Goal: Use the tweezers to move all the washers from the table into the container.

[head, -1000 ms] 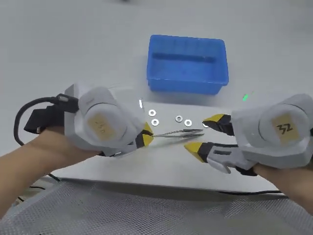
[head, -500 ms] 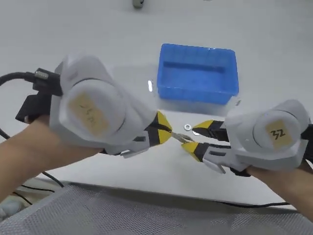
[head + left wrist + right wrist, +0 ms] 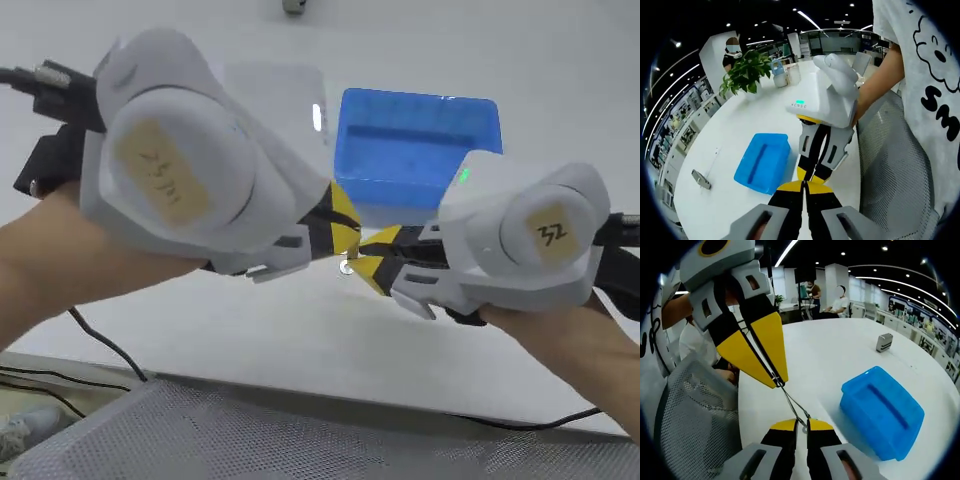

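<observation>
Tweezers (image 3: pixel 790 403) half-hidden btwn left tool (image 3: pixel 345 226) & right tool (image 3: pixel 376 257).

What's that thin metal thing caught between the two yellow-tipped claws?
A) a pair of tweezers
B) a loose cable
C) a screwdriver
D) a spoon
A: in the right gripper view the tweezers show as two thin metal arms running from the left gripper down to the right gripper, with both sets of jaws shut on them.
</observation>
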Demonstrator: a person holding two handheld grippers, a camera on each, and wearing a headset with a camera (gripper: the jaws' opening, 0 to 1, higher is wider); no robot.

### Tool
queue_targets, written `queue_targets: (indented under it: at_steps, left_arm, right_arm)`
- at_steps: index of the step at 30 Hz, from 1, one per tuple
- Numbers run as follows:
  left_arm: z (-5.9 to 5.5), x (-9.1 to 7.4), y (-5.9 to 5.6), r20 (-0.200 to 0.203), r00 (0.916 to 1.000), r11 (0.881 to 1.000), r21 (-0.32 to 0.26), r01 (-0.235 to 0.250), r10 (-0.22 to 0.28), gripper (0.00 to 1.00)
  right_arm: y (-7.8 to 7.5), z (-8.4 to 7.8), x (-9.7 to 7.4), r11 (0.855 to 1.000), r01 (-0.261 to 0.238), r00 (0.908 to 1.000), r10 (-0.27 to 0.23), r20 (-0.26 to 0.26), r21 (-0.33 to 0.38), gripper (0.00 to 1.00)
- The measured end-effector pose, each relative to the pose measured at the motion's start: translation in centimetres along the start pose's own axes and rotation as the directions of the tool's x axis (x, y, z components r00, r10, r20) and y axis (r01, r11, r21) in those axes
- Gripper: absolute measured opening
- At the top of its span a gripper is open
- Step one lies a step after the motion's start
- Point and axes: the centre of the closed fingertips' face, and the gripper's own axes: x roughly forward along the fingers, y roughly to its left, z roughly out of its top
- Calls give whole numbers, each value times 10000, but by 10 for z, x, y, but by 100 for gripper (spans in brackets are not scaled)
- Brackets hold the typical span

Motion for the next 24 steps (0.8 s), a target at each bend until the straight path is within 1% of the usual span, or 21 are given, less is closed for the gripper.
queue_targets:
  at_steps: [3, 8, 10, 12, 15, 17, 20, 24]
  left_arm:
    - [-1, 2, 2, -49, 10000, 10000, 26, 13, -12, 0]
    - [-2, 7, 2, -96, 9999, 10000, -64, 65, -66, 0]
    - [-3, 8, 2, -75, 9999, 9997, -204, 119, -120, 0]
    - [-6, 9, 2, -107, 9999, 9997, -230, 106, -109, 0]
    - [-10, 10, 3, -238, 9996, 9996, -255, 120, -126, 0]
    - [-12, 10, 4, -281, 9996, 9996, -252, 92, -99, 0]
    - [-12, 10, 9, -181, 9998, 9993, -379, 80, -87, 0]
    - [-12, 12, 11, -120, 9997, 9987, -463, 192, -197, 0]
  right_arm:
    - [-6, 2, 2, 10000, 60, 10000, -60, 42, -46, 3]
    - [-8, -1, 7, 10000, 50, 10000, -50, -26, 19, 4]
    - [-8, -3, 9, 10000, 4, 10000, -4, -59, 66, 4]
    - [-7, -5, 11, 10000, 4, 9999, -4, -114, 19, 4]
    - [-7, -5, 13, 9997, -52, 10000, 53, -46, 221, 4]
    - [-8, -4, 15, 9998, -38, 10000, 38, -14, 211, 4]
    - [-8, -3, 16, 9997, -71, 10000, 72, -38, 217, 4]
    - [-9, -1, 14, 9999, -67, 9998, 65, -164, -76, 6]
